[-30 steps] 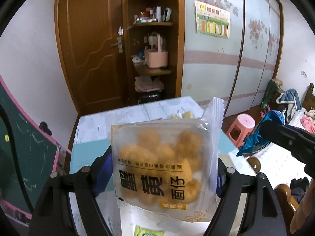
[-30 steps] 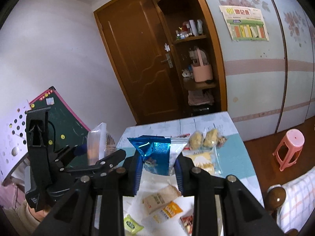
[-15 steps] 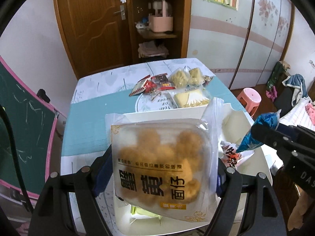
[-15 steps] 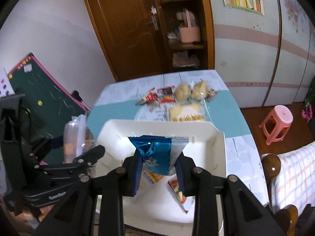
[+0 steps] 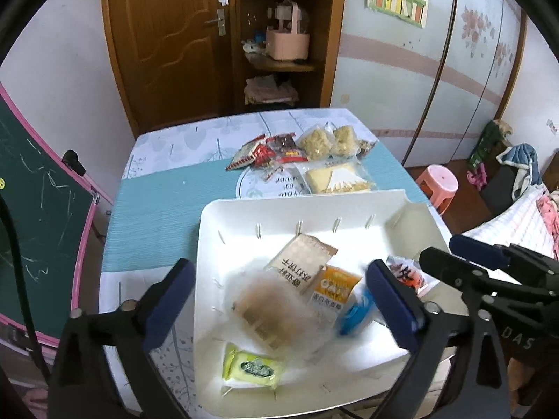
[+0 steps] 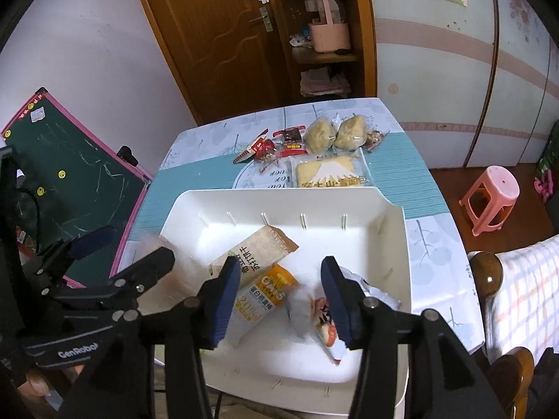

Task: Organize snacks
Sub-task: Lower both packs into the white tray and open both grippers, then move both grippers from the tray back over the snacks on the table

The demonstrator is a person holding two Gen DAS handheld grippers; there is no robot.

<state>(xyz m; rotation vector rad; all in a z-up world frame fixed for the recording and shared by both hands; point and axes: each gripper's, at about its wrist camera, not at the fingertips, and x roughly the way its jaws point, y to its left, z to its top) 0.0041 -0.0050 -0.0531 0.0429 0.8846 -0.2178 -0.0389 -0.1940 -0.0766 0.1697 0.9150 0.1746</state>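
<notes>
Both packets have been released since the earlier frame. The left gripper (image 5: 279, 300) and right gripper (image 6: 281, 296) are spread wide, empty, above the white bin (image 5: 314, 206). The egg-yolk snack bag (image 5: 272, 317) and blue packet (image 5: 356, 310) are seen blurred inside the bin.

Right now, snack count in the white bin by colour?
In the white bin:
Tan packet: 1
Orange packet: 1
Blue packet, blurred: 1
Green packet: 1
Red-and-white packet: 1
Clear pack of yellow balls, blurred: 1
Total: 6
</notes>
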